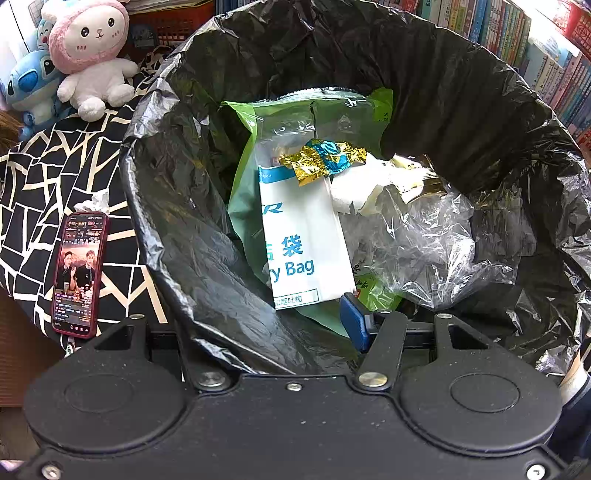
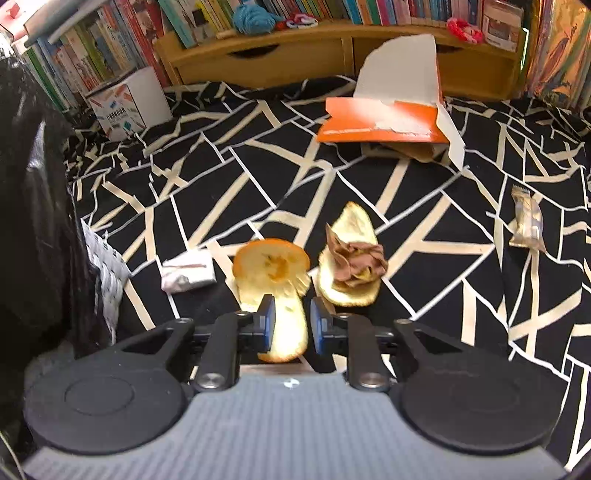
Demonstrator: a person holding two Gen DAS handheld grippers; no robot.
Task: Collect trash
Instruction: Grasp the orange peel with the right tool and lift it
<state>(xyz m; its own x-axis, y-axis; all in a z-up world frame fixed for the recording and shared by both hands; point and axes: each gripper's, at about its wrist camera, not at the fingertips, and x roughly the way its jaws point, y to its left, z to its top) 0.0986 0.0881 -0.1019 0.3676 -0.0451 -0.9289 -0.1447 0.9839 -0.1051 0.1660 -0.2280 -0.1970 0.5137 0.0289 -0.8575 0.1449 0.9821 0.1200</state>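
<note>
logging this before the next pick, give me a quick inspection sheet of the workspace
surface: black cloth with cream line pattern, rumpled.
job's things: orange peel between the right gripper's pads; second peel beside it; crumpled tissue; snack wrapper; torn orange box.
bin: black bin liner holds a white paper bag, gold and blue wrapper, clear plastic.
clutter: phone, screen lit; plush toys.
grippers: left gripper holds the liner's rim; right gripper around the peel, contact unclear.
cables: nothing seen.
surroundings: bookshelves.
</note>
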